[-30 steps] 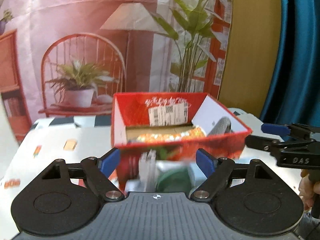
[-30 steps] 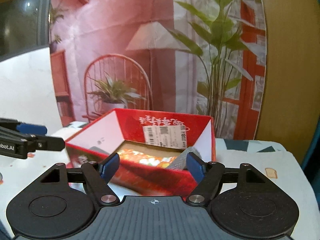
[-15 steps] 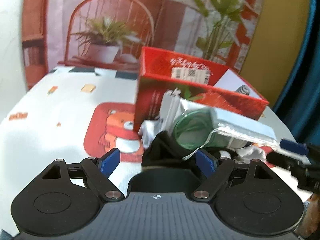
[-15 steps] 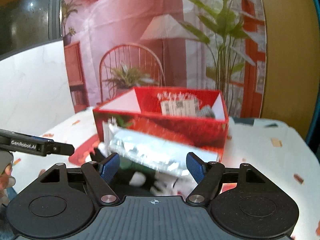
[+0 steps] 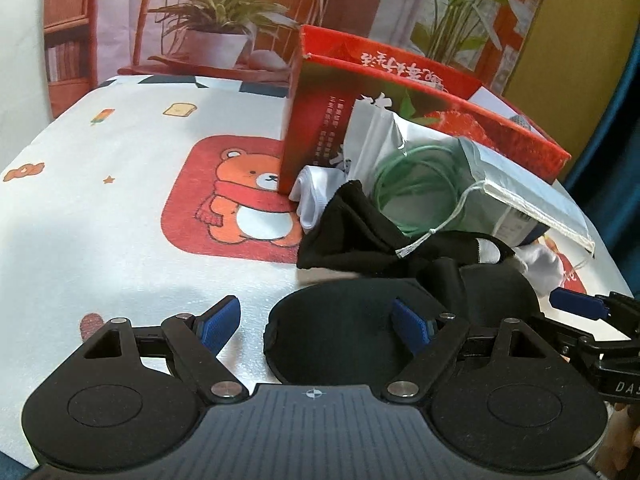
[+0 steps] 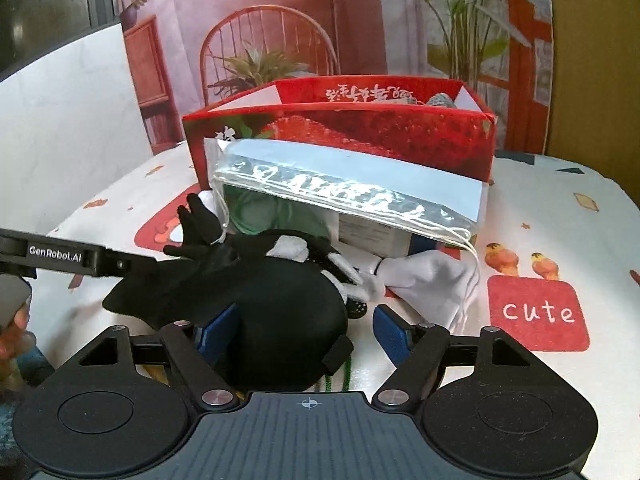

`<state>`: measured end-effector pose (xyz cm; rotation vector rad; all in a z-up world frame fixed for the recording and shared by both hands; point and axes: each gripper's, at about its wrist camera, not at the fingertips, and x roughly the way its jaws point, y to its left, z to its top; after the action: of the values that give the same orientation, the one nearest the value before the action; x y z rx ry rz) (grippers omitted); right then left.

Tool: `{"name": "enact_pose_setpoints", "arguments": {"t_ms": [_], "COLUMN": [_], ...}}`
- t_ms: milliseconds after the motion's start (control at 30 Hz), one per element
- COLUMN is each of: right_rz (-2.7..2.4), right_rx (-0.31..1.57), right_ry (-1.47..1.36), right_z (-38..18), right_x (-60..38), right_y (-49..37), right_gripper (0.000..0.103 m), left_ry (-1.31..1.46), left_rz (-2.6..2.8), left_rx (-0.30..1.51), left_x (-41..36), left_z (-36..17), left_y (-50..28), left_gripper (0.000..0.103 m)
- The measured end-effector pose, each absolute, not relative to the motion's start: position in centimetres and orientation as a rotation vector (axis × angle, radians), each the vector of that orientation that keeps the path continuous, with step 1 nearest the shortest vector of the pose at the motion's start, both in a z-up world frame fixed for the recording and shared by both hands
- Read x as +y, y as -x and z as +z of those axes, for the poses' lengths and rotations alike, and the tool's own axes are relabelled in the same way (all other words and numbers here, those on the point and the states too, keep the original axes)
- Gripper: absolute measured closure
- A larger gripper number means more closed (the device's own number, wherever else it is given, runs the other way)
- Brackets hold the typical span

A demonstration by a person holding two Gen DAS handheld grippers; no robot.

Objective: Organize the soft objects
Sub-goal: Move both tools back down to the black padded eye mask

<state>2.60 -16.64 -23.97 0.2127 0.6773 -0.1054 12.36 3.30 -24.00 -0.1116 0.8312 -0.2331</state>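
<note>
A: In the left camera, what do you see?

B: The left gripper (image 5: 316,328) has its fingers spread, pinching nothing. The black eye mask (image 5: 340,340) lies on the table (image 5: 100,216) between them. At 12 o'clock from it are a black glove (image 5: 348,232) and a white sock (image 5: 316,196), beside the red box (image 5: 320,120).

A: And the right camera?

B: The right gripper (image 6: 306,334) has spread fingers too. The mask sits between them, not squeezed. A white cloth (image 6: 428,276) lies at 1 o'clock, under a shiny bag (image 6: 344,192).

A: Is much done?

B: I think not. Something grey is in the box, but the soft pile is still outside.
</note>
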Motion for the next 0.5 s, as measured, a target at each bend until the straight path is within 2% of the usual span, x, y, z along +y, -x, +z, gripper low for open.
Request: {"name": "enact_pose_setpoints", "arguments": {"t_ms": [500], "right_rz": [-0.105], "right_rx": [0.685], "right_ry": [-0.263], "right_z": [-24.0], "right_x": [-17.5], "right_y": [-2.6], "right_gripper": [0.032], "left_ry": [0.112], "left_rz": [-0.313], "left_rx": [0.900], "left_x": [2.4], "left_z": [-25.5], "left_y": [-12.5], "left_gripper": [0.018]}}
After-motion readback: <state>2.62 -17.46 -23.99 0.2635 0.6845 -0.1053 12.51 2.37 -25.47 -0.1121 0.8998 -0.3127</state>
